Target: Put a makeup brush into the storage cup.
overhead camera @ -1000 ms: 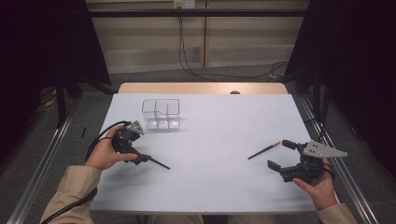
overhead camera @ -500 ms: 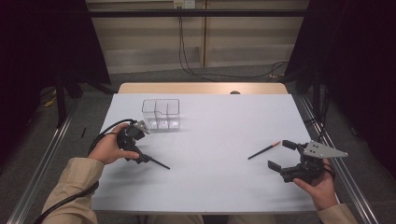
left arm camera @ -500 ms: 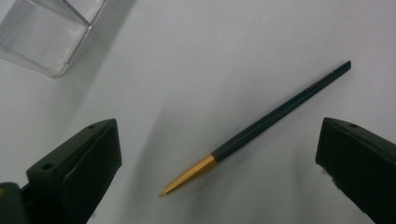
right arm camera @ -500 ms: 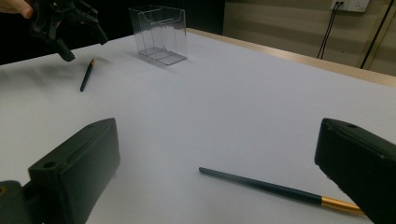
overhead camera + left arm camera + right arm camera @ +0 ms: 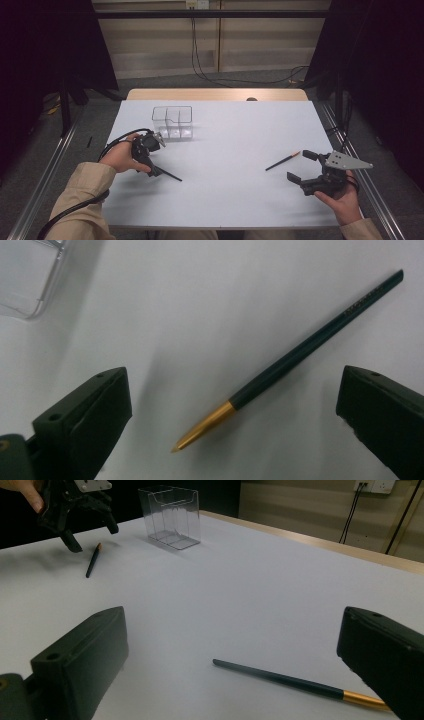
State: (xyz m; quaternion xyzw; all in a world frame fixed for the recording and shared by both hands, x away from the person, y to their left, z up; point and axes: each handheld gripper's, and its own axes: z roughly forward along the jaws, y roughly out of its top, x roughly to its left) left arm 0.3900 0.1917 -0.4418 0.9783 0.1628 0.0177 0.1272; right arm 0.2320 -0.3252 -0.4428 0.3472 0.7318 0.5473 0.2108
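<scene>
left gripper (image 5: 150, 159) hovers over the near-left part of the white table (image 5: 235, 145), jaws spread wide and holding nothing, straddling a dark green pencil-like stick with a gold tip (image 5: 295, 357) that lies flat on the table between them, touching neither jaw. in the high view that stick (image 5: 169, 174) pokes out toward the table middle from under the gripper. clear plastic box with compartments (image 5: 172, 122) stands upright just beyond the left gripper, near but apart; its corner shows in the left gripper view (image 5: 30, 277). nothing lies between box and stick.

right gripper (image 5: 306, 169) sits at the near-right of the table, jaws also wide apart and empty. a second dark stick with a gold tip (image 5: 282, 161) lies flat just ahead of it, nearer the table middle; in the right gripper view it (image 5: 300, 684) lies crosswise between the jaws, not touched.

wide bare table surface between the two grippers. right gripper is close to the right table edge; a metal rail (image 5: 377, 200) runs along that side. far wooden edge strip (image 5: 215, 94) lies well beyond the box.
</scene>
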